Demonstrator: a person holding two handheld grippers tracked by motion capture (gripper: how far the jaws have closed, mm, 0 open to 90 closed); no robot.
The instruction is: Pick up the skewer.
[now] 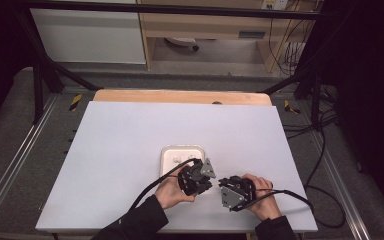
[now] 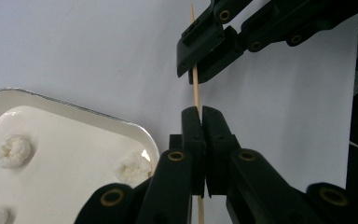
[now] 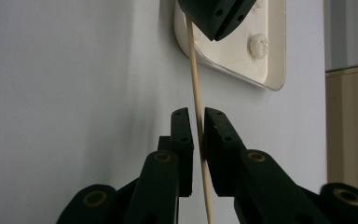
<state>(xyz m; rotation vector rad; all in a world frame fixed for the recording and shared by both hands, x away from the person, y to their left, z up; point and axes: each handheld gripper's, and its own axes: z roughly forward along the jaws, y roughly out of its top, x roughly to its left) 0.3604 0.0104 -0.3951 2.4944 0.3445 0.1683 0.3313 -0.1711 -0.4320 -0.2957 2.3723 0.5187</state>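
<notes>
A thin wooden skewer (image 2: 196, 93) runs between my two grippers, just above the white table near its front edge. My left gripper (image 2: 201, 112) is shut on the skewer, its jaws pressed together around it. My right gripper (image 3: 198, 114) faces it from the other side. The skewer (image 3: 193, 70) passes between the right jaws, which stand narrowly apart with a thin gap beside the stick. In the high view the left gripper (image 1: 207, 184) and the right gripper (image 1: 222, 184) meet tip to tip in front of a white tray (image 1: 182, 149).
The white tray (image 2: 74, 106) lies just beyond the left gripper and holds a few small white puffy lumps (image 2: 13, 151). A wooden strip (image 1: 180, 96) borders the table's far edge. Black cables trail from both grippers over the front and right of the table.
</notes>
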